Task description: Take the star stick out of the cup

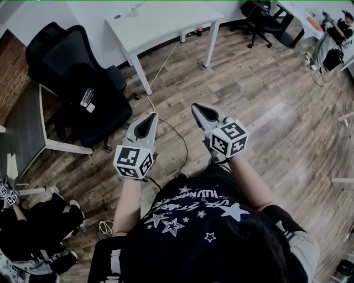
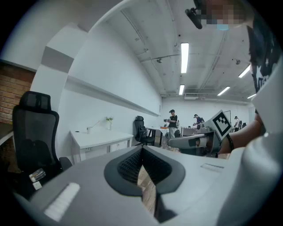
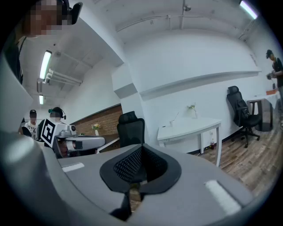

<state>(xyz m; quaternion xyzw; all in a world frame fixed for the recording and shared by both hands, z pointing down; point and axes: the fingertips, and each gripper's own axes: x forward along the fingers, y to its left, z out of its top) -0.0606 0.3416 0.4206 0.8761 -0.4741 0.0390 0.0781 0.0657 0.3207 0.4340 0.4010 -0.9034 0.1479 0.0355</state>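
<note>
I hold both grippers side by side at waist height over the wooden floor [image 1: 265,99]. My left gripper [image 1: 153,115] has its jaws together with nothing between them, as its own view confirms [image 2: 142,148]. My right gripper [image 1: 194,106] is likewise shut and empty [image 3: 141,145]. Far ahead, a small white cup [image 1: 136,8] stands on the white table [image 1: 166,27]. Something thin sticks up from the cup [image 3: 191,108], too small to make out. Each gripper also shows in the other's view: the right gripper [image 2: 177,142] and the left gripper [image 3: 101,141].
A black office chair [image 1: 77,83] stands ahead on the left beside a dark table [image 1: 22,127]. A cable [image 1: 171,130] runs across the floor from the white table. A person [image 1: 33,221] crouches at lower left. Another black chair [image 1: 257,16] and desks stand at the back right.
</note>
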